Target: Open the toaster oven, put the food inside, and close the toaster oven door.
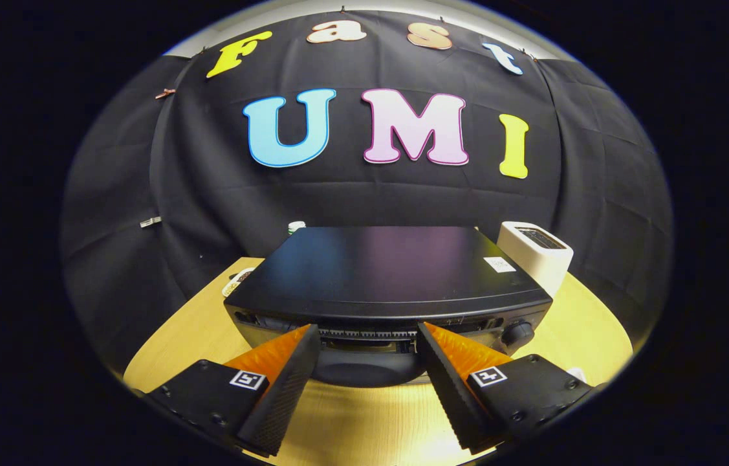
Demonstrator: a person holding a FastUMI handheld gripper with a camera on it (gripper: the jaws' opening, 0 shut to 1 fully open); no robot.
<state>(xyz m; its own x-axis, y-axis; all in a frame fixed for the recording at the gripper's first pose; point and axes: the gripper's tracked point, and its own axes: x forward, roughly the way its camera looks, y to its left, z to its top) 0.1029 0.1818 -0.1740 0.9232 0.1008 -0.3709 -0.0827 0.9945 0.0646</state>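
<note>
A black toaster oven (383,268) stands on the wooden table (176,336), seen from above its front. Its dark curved door handle (364,375) juts out below the vented top front edge. My gripper (369,330) is open, and its fingertips (308,340) reach up to the oven's front edge on either side of the handle, which lies in the gap between the fingers. Neither finger presses on it. A round knob (518,333) sits at the oven's front right, just beyond the right finger. I cannot tell whether the door is ajar.
A white toaster (535,255) stands behind the oven's right rear corner. A small white dish or packet (235,281) peeks out beside the oven's left side, and a small white-capped item (296,226) behind it. Black cloth walls close in behind the table.
</note>
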